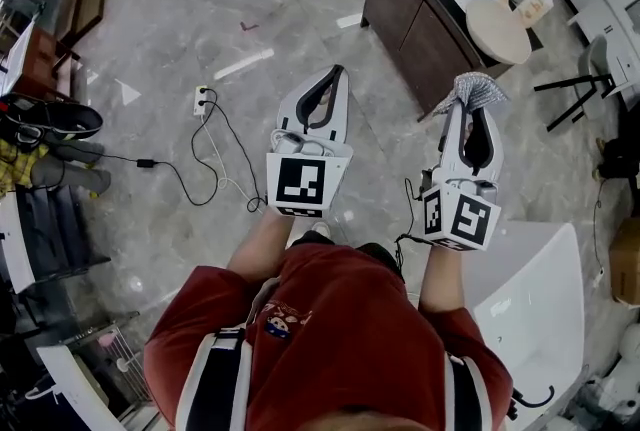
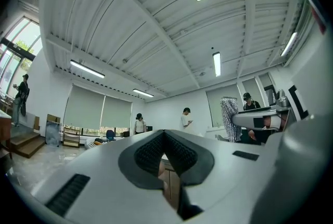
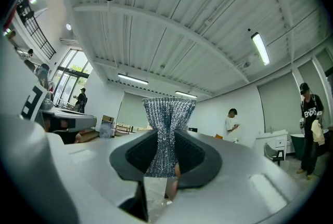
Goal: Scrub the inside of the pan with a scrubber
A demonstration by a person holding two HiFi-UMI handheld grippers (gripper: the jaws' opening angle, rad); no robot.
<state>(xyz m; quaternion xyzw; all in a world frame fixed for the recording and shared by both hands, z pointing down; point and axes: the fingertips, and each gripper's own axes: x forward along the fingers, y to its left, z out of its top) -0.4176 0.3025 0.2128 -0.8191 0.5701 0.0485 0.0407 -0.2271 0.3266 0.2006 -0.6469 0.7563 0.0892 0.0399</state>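
No pan shows in any view. My right gripper (image 1: pixel 470 97) is shut on a silvery mesh scrubber (image 1: pixel 476 90), which sticks out past the jaw tips; in the right gripper view the scrubber (image 3: pixel 166 129) stands pinched between the dark pads. My left gripper (image 1: pixel 335 79) is shut with nothing between its jaws; in the left gripper view its tips (image 2: pixel 164 133) meet. Both grippers are held up in front of the person's chest, side by side, pointing out over the floor. From the left gripper view the right gripper's scrubber (image 2: pixel 229 116) shows at the right.
Below lies a grey marble floor with a power strip (image 1: pixel 200 100) and black cables (image 1: pixel 200 169). A dark cabinet (image 1: pixel 425 19) with a round board stands ahead right, a white tub (image 1: pixel 540 299) at lower right. Several people (image 2: pixel 186 118) stand in the room.
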